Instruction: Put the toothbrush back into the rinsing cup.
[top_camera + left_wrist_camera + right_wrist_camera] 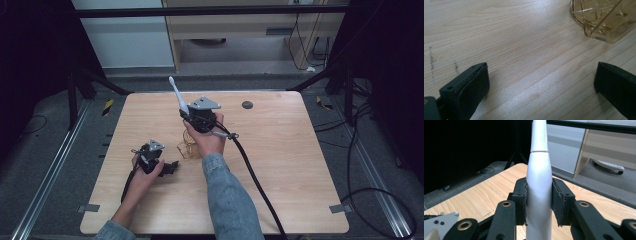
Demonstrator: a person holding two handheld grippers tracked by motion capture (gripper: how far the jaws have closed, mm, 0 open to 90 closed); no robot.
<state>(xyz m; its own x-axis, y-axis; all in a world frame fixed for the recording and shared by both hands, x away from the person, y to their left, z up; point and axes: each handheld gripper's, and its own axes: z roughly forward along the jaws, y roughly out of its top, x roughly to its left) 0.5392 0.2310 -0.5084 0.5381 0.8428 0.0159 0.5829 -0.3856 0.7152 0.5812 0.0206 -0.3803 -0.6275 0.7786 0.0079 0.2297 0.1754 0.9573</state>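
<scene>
A: One white toothbrush (pixel 539 185), upright, clamped between the two pads of the right claw (pixel 539 202). From above, it sticks up over the middle of the bench (pixel 280 165), head uppermost and leaning a little to the left.

B: And what's just beneath it?

A: An amber cut-glass cup (pixel 189 145), standing on the bench right below the right claw and beside the right hand (pixel 210 140).

B: The left claw (pixel 541 82)?

A: Its jaws are wide apart, nothing between them but bare wood. It sits low on the bench, near the person's edge, left of the cup. In the left gripper view the cup's base appears at the top right.
</scene>
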